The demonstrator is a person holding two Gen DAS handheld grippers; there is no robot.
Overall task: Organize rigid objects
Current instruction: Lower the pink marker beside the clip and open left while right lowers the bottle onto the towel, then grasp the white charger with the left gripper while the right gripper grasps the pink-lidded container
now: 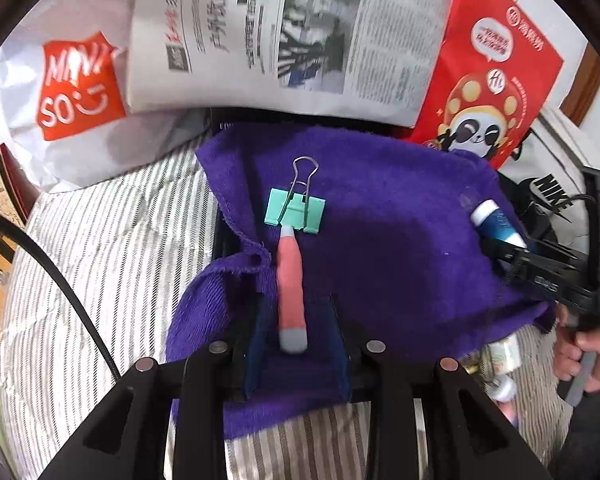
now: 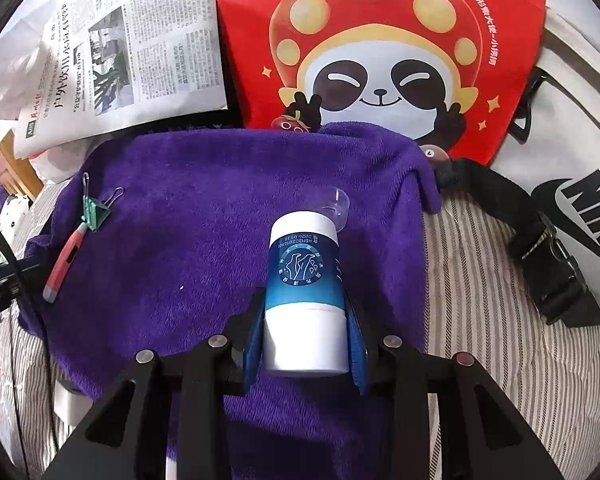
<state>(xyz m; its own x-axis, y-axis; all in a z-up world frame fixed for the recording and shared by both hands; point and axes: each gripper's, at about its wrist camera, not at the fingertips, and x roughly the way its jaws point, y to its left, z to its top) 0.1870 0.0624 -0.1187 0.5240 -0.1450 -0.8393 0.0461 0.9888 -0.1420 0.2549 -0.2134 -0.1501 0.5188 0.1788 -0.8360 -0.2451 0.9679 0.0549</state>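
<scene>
Nearest us, our right tongs (image 2: 304,336) are clamped on the blue-and-white bottle (image 2: 305,280), while our left tongs (image 1: 296,344) stand apart around the pink pen (image 1: 291,288), apparently just set down. It lies on the purple towel (image 1: 380,240), its tip touching the green binder clip (image 1: 295,216). Next we judge the bottle wants placing beside them.

1 binder clip (image 1: 295,213), 1 pink pen (image 1: 291,289), 1 bottle (image 2: 305,296), 1 newspaper (image 1: 288,36) (2 bags (image 1: 78,88) behind)
</scene>
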